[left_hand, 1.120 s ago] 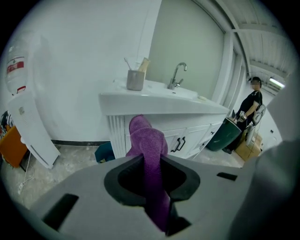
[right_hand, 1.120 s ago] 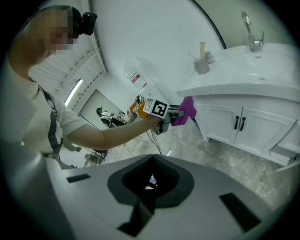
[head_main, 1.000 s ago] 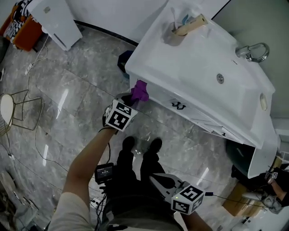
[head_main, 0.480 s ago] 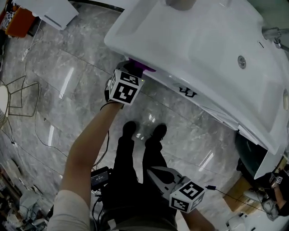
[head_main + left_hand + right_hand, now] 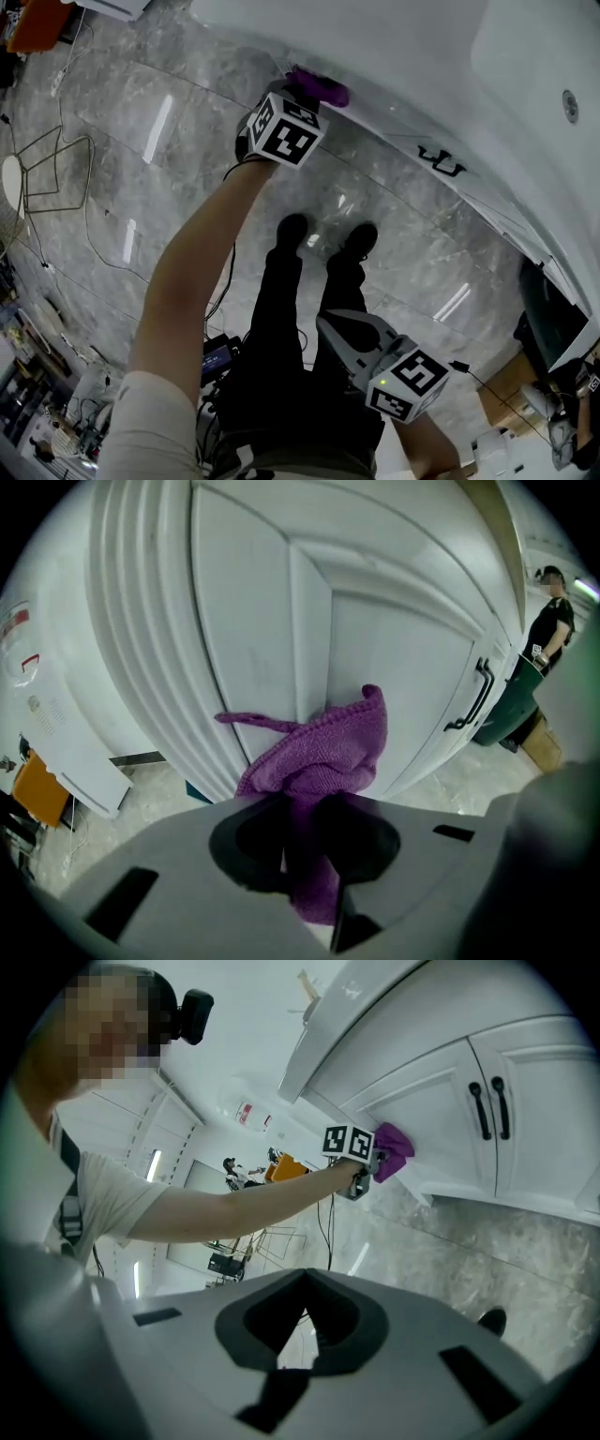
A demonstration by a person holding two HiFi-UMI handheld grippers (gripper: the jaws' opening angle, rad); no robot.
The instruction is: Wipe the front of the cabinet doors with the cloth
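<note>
The white cabinet [image 5: 441, 1101] stands straight ahead of the left tongs [image 5: 309, 846], and its panelled door [image 5: 403, 658] fills most of what lies past their tips. The grey marble floor [image 5: 131, 206] spreads below both tongs. The right tongs [image 5: 298, 1358] hang low by the person's legs, well apart from the cabinet, jaws together with nothing between them. The left tongs are clamped on the purple cloth [image 5: 323, 752]. It bunches out ahead of their tips and touches the door near its left edge, just beside the ribbed corner post [image 5: 141, 649]. The black handles [image 5: 492, 1105] sit well off to the right of the cloth.

The wiping looks to be early on, at the outer edge of the left door. To do it well, the grip should be firm, since only a wad is pinched and a loose tail trails to the left. The cloth, not the hard tips, should meet the paint. Overlapping passes should run along the panel and into its grooves, working toward the handles. The second door would follow, and the right tongs seem to have no part in this.
</note>
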